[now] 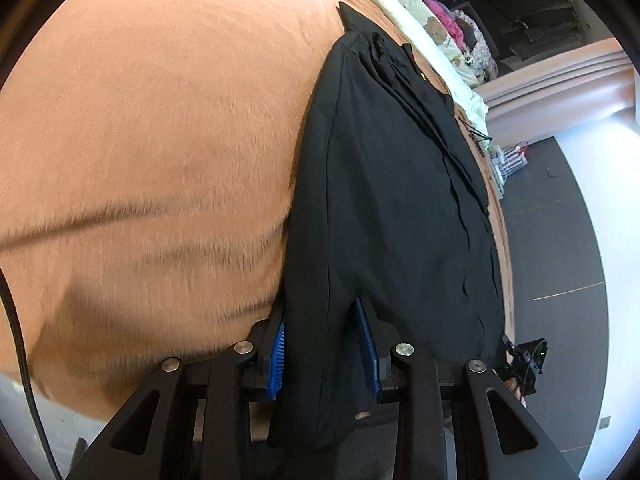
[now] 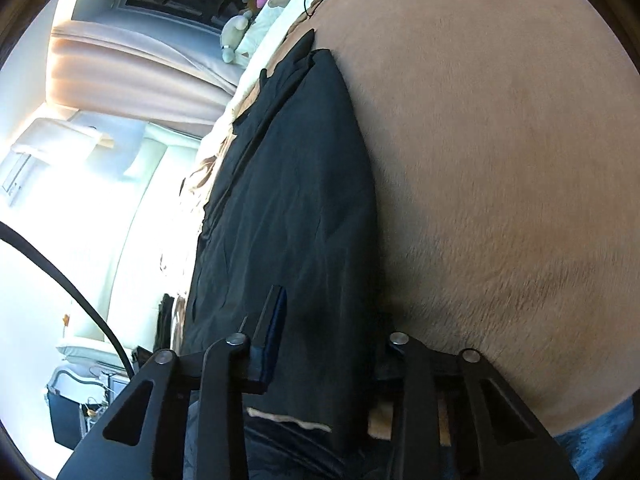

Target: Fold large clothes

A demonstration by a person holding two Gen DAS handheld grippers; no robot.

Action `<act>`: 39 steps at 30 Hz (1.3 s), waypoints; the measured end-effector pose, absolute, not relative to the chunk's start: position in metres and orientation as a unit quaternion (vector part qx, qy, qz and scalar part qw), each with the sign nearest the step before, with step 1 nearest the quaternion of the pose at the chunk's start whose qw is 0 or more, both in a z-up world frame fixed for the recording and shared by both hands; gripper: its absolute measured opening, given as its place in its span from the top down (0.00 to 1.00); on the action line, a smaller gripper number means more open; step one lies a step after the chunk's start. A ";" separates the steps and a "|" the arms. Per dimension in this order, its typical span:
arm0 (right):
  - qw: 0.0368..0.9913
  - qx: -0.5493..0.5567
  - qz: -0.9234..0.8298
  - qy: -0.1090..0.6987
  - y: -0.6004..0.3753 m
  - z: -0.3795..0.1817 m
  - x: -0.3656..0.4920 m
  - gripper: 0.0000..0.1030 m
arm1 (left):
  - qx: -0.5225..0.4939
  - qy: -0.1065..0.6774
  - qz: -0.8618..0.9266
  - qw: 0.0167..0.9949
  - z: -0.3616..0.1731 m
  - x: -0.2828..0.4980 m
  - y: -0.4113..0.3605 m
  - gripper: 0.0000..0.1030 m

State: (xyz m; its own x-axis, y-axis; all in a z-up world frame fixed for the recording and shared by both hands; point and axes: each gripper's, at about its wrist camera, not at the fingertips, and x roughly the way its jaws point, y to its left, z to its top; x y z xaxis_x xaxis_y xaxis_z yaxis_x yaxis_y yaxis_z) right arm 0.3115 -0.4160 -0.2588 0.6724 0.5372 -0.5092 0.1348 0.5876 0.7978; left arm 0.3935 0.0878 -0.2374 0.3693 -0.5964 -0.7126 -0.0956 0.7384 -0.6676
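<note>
A long black garment (image 1: 392, 184) lies folded lengthwise on a fuzzy brown blanket (image 1: 160, 120), stretching away from me toward the pillows. Its near end runs between the blue pads (image 1: 366, 344) of my left gripper (image 1: 320, 312), which is shut on the cloth. In the right wrist view the same garment (image 2: 292, 184) lies along the blanket's (image 2: 500, 160) left edge. My right gripper (image 2: 330, 308) is shut on its near end: the left finger (image 2: 272, 328) rests on top of the fabric and the right finger is hidden under the fold.
Cream bedding with plush toys (image 1: 436, 28) lies at the far end of the bed. Dark floor (image 1: 552, 240) shows beyond the bed's right edge. In the right wrist view, bright white furniture (image 2: 80, 160) and a black cable (image 2: 80, 292) fill the left.
</note>
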 end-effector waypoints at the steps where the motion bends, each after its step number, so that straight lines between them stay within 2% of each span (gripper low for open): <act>1: 0.803 0.438 0.125 0.385 -0.414 -0.261 0.312 0.83 | -0.325 0.536 -0.164 0.762 -0.239 0.391 0.087 0.73; 3: 0.802 0.439 0.117 0.388 -0.408 -0.261 0.312 0.97 | -0.331 0.532 -0.162 0.762 -0.241 0.387 0.088 0.78; 9: 0.811 0.466 0.111 0.336 -0.410 -0.231 0.298 1.00 | -0.335 0.508 -0.163 0.776 -0.224 0.380 0.093 0.95; 16: 0.842 0.439 0.125 0.289 -0.383 -0.163 0.286 1.00 | -0.363 0.449 -0.196 0.792 -0.169 0.365 0.107 0.97; 22: 0.856 0.420 0.144 0.264 -0.363 -0.133 0.249 1.00 | -0.368 0.408 -0.212 0.808 -0.124 0.335 0.123 0.97; 31: 0.870 0.408 0.164 0.224 -0.339 -0.114 0.159 1.00 | -0.376 0.362 -0.215 0.826 -0.077 0.260 0.150 0.97; 39: 0.864 0.415 0.186 0.216 -0.356 -0.134 0.092 1.00 | -0.363 0.341 -0.227 0.837 -0.044 0.185 0.154 0.97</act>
State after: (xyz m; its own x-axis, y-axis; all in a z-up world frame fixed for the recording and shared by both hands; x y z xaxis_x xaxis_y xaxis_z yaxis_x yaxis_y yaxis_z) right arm 0.0922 -0.3562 -0.1341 0.8377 0.5008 -0.2180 -0.1430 0.5864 0.7973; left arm 0.1846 0.1544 -0.0437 0.6644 -0.6273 -0.4063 0.1326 0.6339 -0.7620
